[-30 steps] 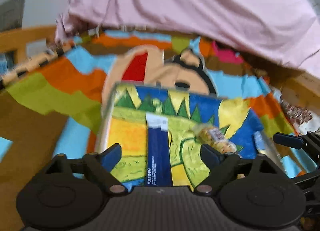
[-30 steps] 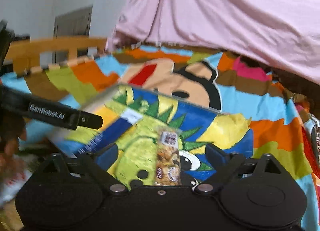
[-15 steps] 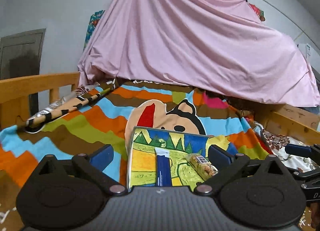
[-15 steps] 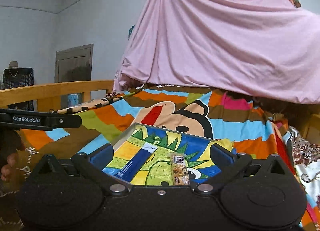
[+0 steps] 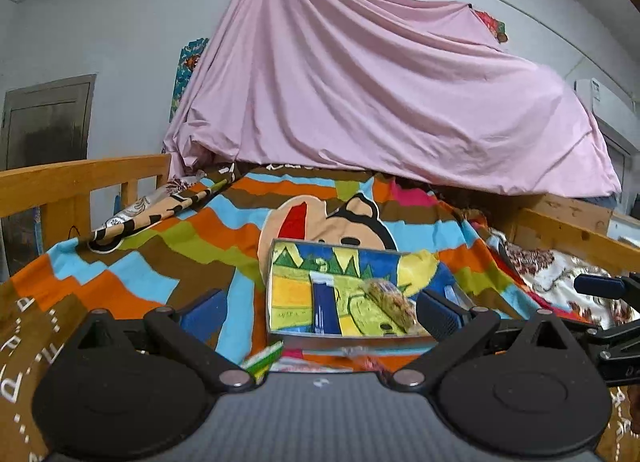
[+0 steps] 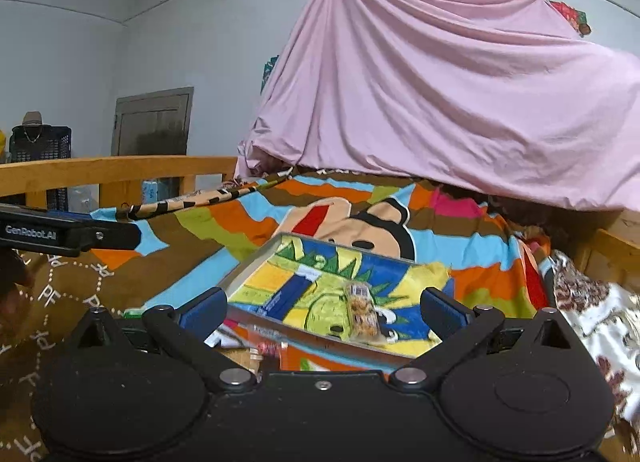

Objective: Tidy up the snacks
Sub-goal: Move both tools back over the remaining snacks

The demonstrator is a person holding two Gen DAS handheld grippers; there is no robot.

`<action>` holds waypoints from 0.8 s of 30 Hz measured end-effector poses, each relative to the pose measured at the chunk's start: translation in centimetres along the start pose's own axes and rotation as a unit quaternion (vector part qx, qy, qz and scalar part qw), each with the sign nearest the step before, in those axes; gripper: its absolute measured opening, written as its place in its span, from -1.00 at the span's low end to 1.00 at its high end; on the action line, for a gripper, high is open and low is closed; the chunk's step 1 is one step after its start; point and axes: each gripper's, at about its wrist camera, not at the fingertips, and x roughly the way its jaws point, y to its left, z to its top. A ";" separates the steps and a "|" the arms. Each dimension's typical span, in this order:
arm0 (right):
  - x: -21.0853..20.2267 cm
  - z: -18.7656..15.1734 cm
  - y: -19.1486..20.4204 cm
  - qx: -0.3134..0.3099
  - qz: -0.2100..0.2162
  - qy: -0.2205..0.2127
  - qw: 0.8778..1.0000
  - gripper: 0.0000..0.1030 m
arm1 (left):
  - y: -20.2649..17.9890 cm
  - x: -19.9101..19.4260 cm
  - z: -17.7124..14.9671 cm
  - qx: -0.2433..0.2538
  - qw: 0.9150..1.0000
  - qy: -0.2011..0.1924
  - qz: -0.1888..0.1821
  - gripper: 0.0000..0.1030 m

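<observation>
- Snacks sit on the tray [image 5: 276, 290] lying on the striped blanket [image 5: 132, 278] of the bed: a dark blue stick pack [image 5: 322, 306] toward its left, a clear nut bar [image 5: 390, 300] to its right, the two lying apart.
- My left tongs [image 5: 318, 310] have just been opening and now stand wide, nothing between them; my right tongs [image 6: 324, 308] gape just as wide and hold nothing.
- Both pairs hang back from the near edge of the tray, so I judge one placing step done and the next pick-up not yet begun.
- More wrappers lie loose on the blanket just before the tray's near rim: a green-and-white packet [image 5: 264, 358] and something reddish, blurred.
- Next move, I reckon: dip one pair of tongs to a loose wrapper and close across its narrow width; thin film may slip.
- Left view shows my right tongs' finger at far right; right view shows the left tongs' finger [image 6: 68, 236], plus the bar's label more clearly.
</observation>
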 end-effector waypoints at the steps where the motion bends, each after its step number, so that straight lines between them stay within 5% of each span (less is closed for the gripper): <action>1: -0.2 -0.3 0.0 0.001 -0.001 0.004 1.000 0.99 | -0.1 -0.3 -0.3 0.003 1.000 0.003 0.000 0.99; 11: -1.1 -3.5 -0.5 0.038 -0.010 0.038 0.998 0.99 | -0.5 -1.2 -2.6 0.027 0.999 0.043 -0.005 0.99; 18: -0.8 -4.8 0.0 0.042 0.001 0.064 0.997 0.99 | -0.8 -0.4 -3.5 0.060 0.994 0.069 0.053 0.99; 24: -0.5 -5.5 1.5 0.011 0.000 0.071 0.997 0.99 | -0.1 -0.1 -4.1 0.038 0.994 0.092 0.033 0.99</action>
